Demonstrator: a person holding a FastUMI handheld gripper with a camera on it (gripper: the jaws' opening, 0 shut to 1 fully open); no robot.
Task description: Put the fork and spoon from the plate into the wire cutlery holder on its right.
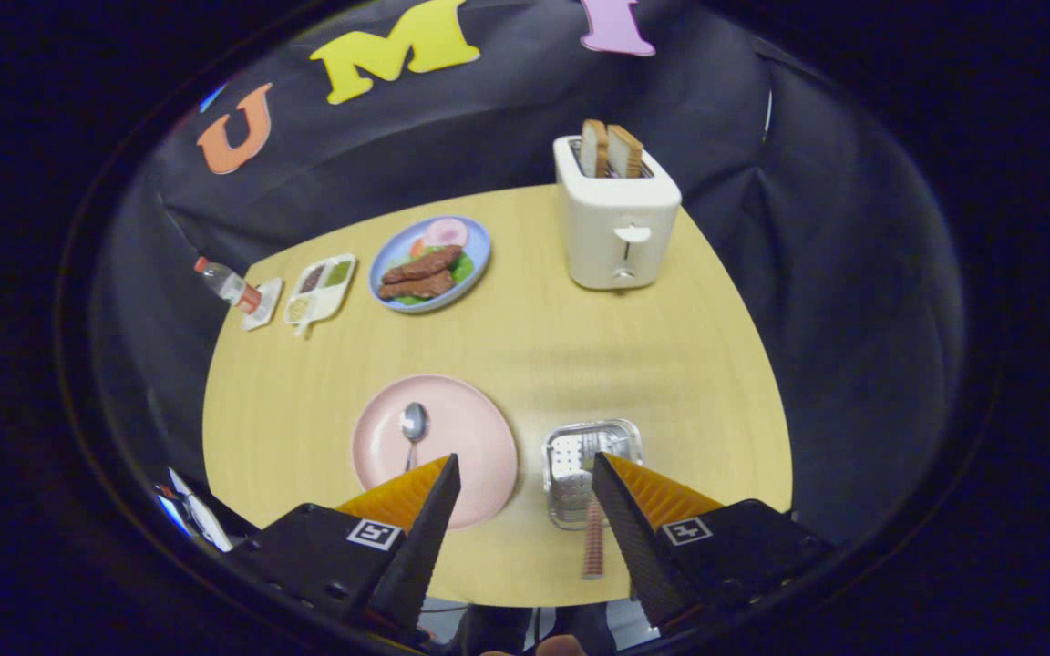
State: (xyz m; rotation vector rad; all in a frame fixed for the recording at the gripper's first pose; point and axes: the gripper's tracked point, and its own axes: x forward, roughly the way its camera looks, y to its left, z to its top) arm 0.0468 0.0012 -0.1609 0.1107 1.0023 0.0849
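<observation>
The tongs are two long, wedge-shaped fingers tapering to points, their inner faces ribbed with fine teeth. Each finger rises from a blocky black housing — angular, matte — and each housing carries a small square white marker printed with a black pattern on its top face.

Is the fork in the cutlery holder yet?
In: the fork lies in the holder, handle sticking out; spoon on plate; gripper open.

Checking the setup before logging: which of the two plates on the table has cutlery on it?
The pink plate just ahead of the open gripper; a spoon lies on it. The blue plate beyond holds food.
</observation>
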